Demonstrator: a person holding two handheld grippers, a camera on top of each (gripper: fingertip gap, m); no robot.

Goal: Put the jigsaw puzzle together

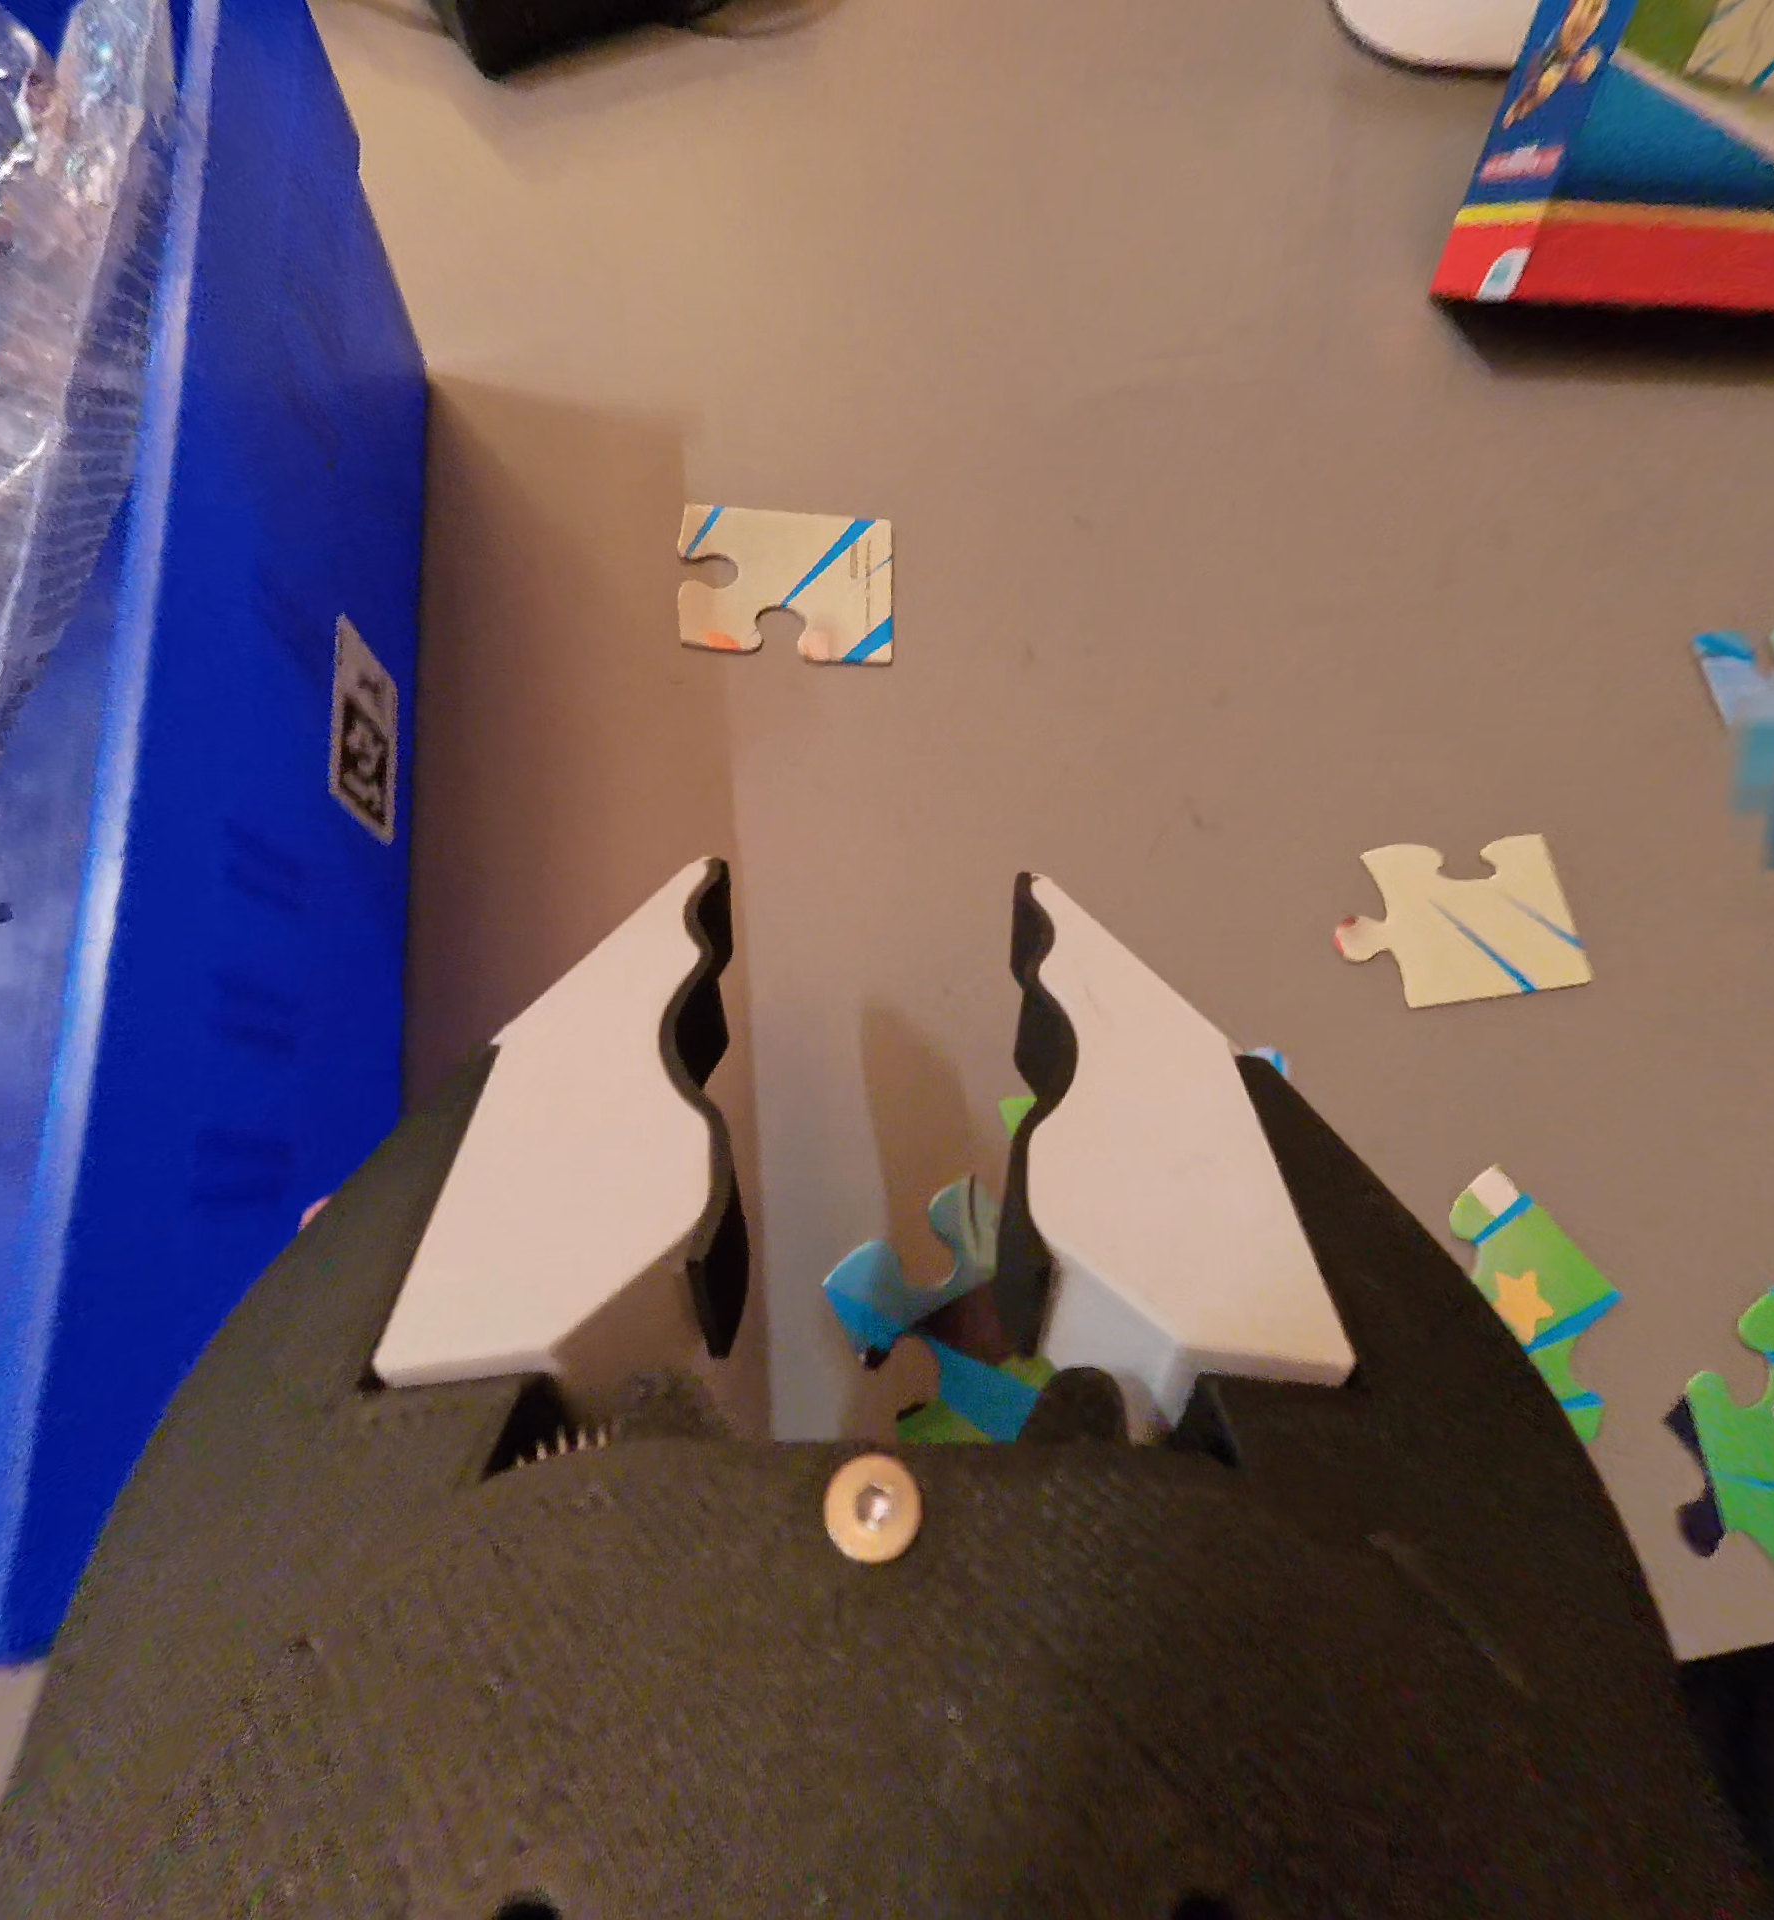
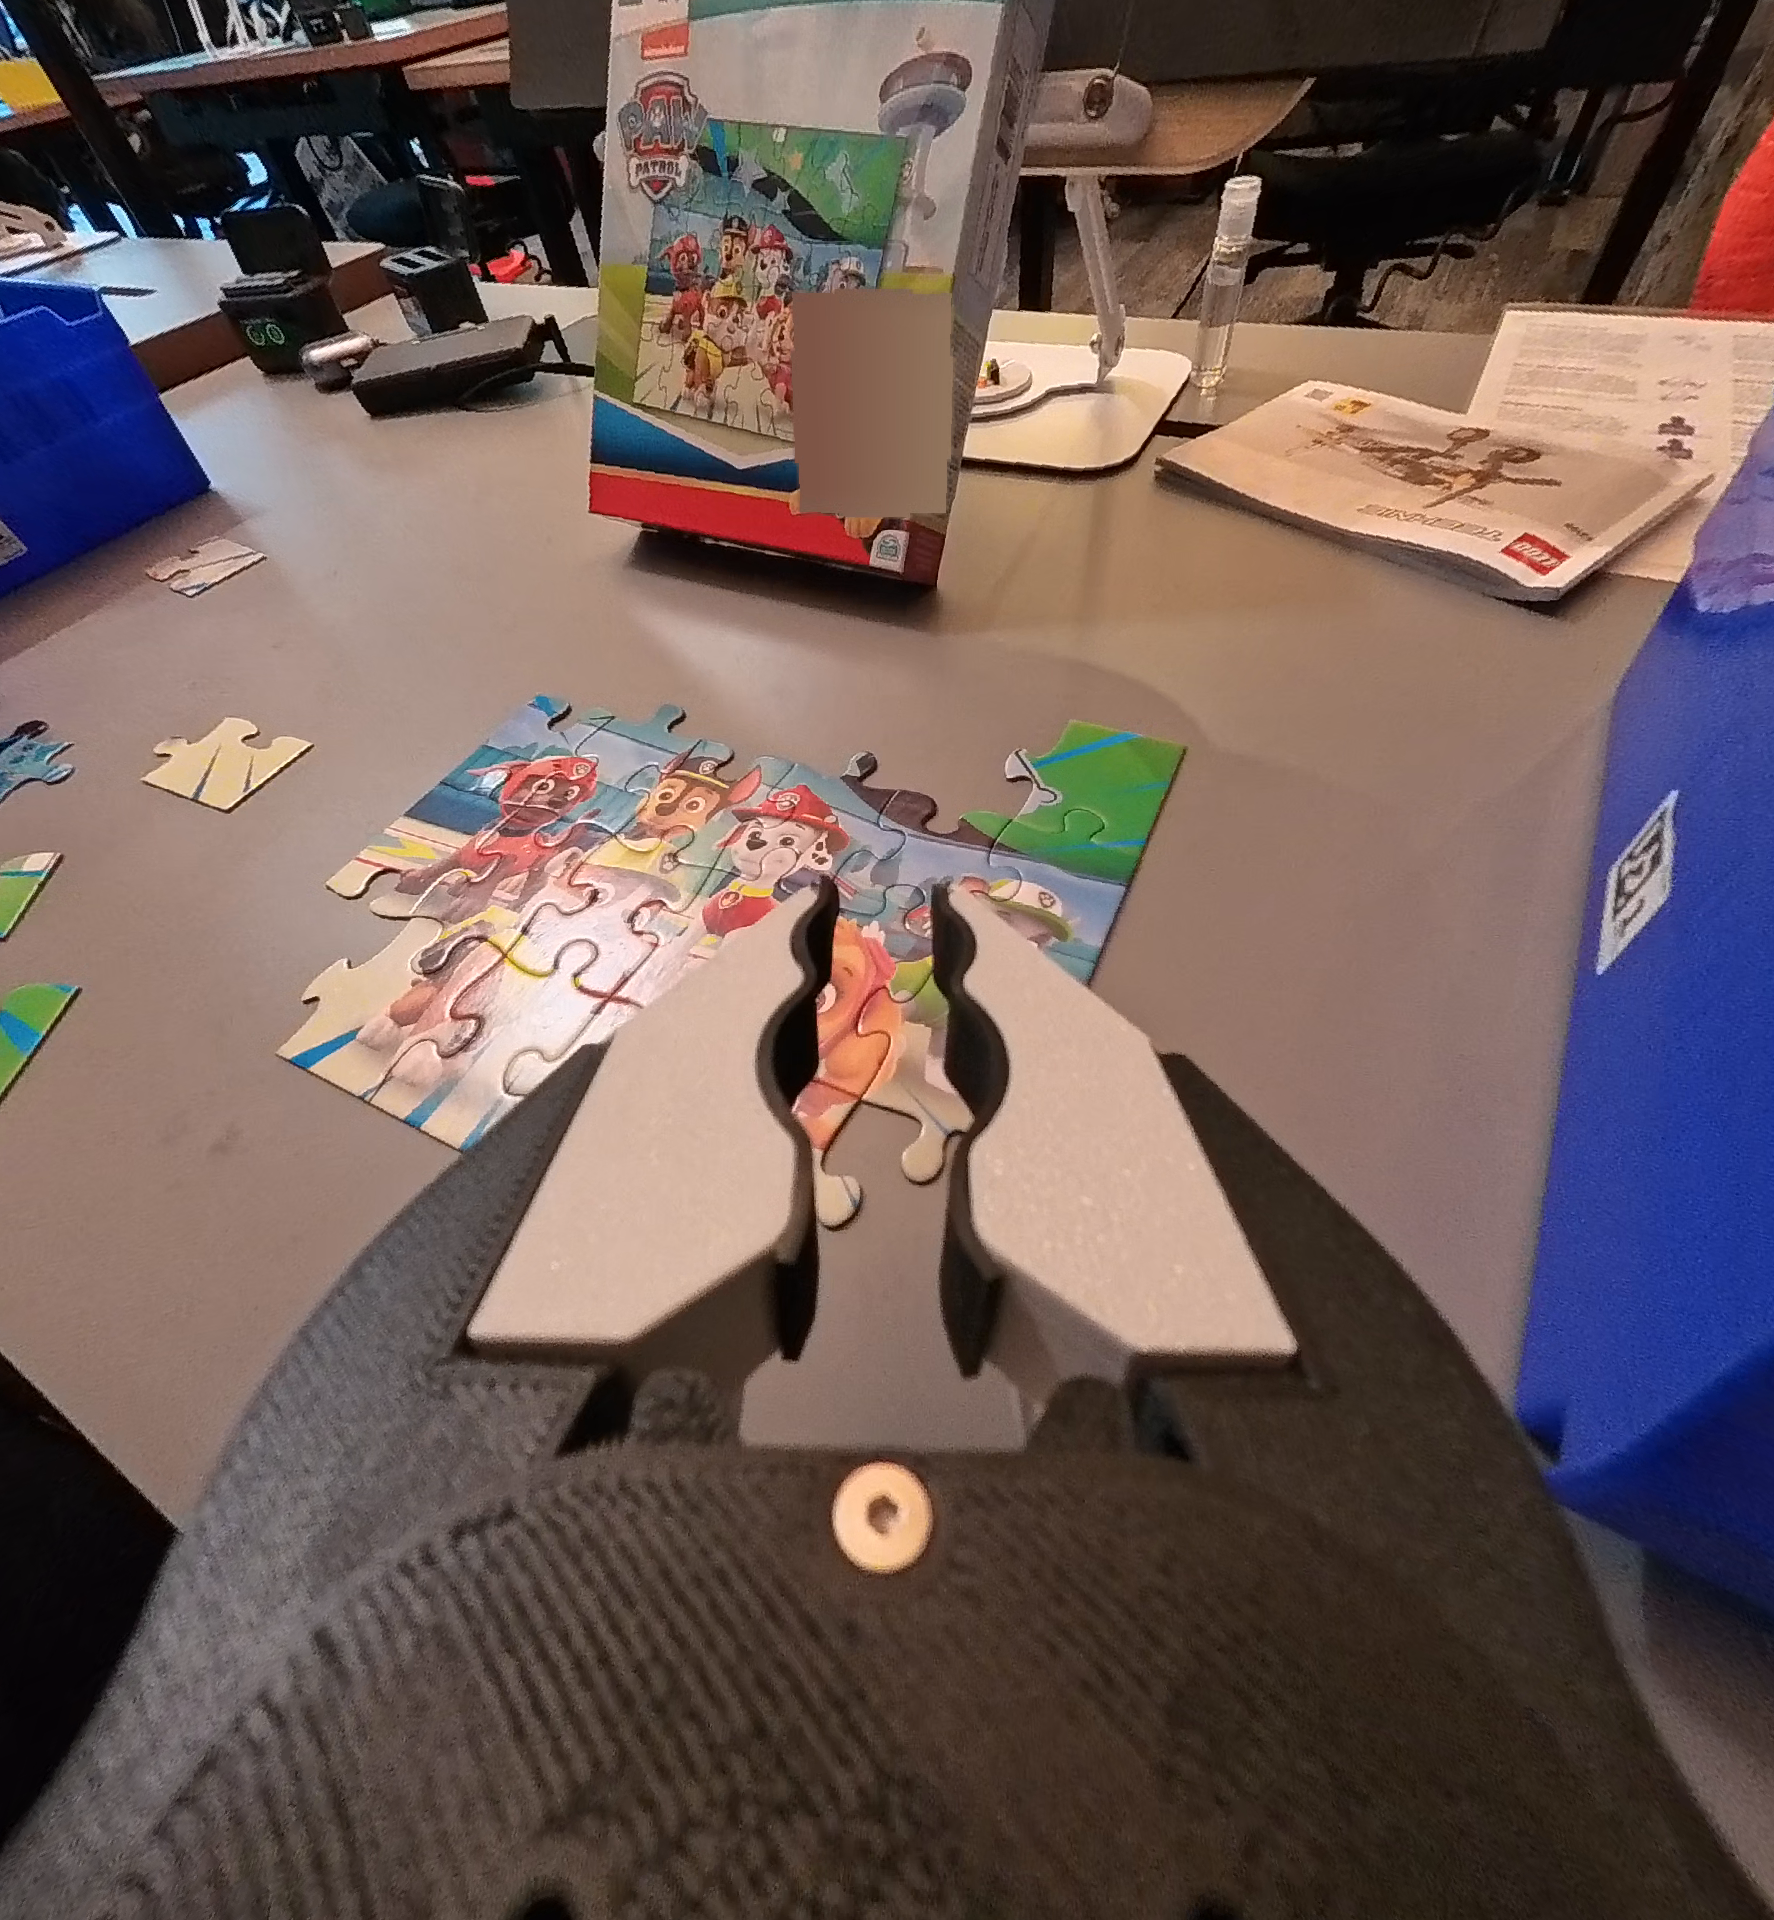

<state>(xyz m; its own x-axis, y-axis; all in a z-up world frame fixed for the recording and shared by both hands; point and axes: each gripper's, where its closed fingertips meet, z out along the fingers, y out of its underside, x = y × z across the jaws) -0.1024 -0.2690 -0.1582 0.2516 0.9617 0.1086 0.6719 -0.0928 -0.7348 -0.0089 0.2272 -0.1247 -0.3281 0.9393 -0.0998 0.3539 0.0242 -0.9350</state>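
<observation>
Grey table (image 2: 1278, 665), part-built cartoon puzzle (image 2: 654, 894), loose pieces (image 1: 1465, 925)

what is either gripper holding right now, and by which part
Nothing. The left gripper and right gripper both stand open with only air between their fingers.

Cream puzzle piece (image 1: 785, 582) with blue stripes, perhaps an orange spot; blue bin (image 1: 239, 727).

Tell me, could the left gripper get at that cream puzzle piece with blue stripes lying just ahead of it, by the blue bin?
Probably yes. The left gripper is open and empty, and only bare grey table lies between it and the cream piece. The blue bin stands off to the side, apart from the piece.
</observation>
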